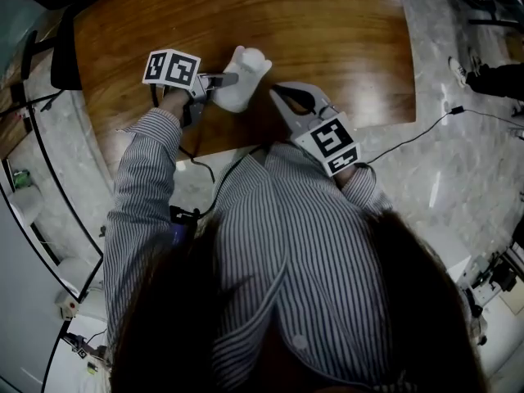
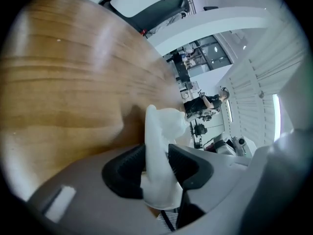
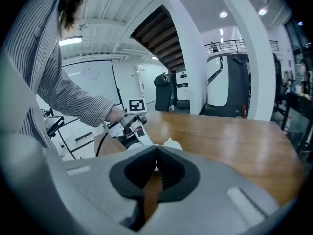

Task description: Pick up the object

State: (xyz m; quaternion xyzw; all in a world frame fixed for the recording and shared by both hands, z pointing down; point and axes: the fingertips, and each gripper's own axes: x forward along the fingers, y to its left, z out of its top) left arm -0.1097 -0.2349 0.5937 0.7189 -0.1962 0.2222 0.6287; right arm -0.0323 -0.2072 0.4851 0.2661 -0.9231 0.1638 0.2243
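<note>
A white, lumpy object (image 1: pixel 243 76) lies on the wooden table (image 1: pixel 246 15) near its front edge. My left gripper (image 1: pixel 232 80) reaches in from the left and is shut on it. In the left gripper view both black pads (image 2: pixel 128 168) press on the sides of the white object (image 2: pixel 161 126), which sticks out past the jaws. My right gripper (image 1: pixel 278 94) hovers just right of the object, shut and holding nothing. In the right gripper view its jaws (image 3: pixel 156 151) meet at the tips, with the white object (image 3: pixel 172 143) and the left gripper (image 3: pixel 134 126) just beyond.
The table's front edge (image 1: pixel 246 147) runs close below both grippers. Cables (image 1: pixel 426 133) trail over the marble floor at the right. A dark chair (image 1: pixel 61 47) stands at the table's left end. A person's shoes (image 1: pixel 471 72) show at the far right.
</note>
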